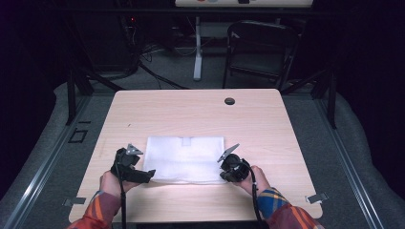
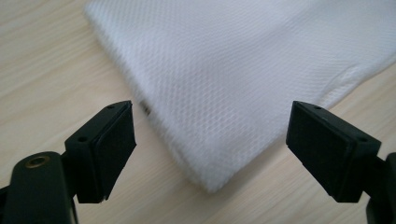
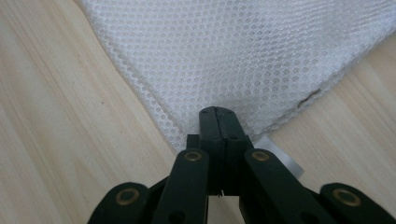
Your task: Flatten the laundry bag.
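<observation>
On the worktop, near its front edge and about mid-width, lies a white mesh cloth, folded flat into a rectangle w/ a small tab at its far edge. Weave is fine, dotted w/ small holes; edges look doubled. A small dark mark sits on one hem in the right gripper view. Left hand-held gripper is at the cloth's front left corner, jaws spread wide, corner lying between them but untouched. Right hand-held gripper is at the cloth's front right corner, jaws pressed together on that corner. Beyond the cloth, a dark round hole near the worktop's far edge. Further back, past the worktop, a black folding chair on the floor. Nothing lies between either gripper and the cloth.
</observation>
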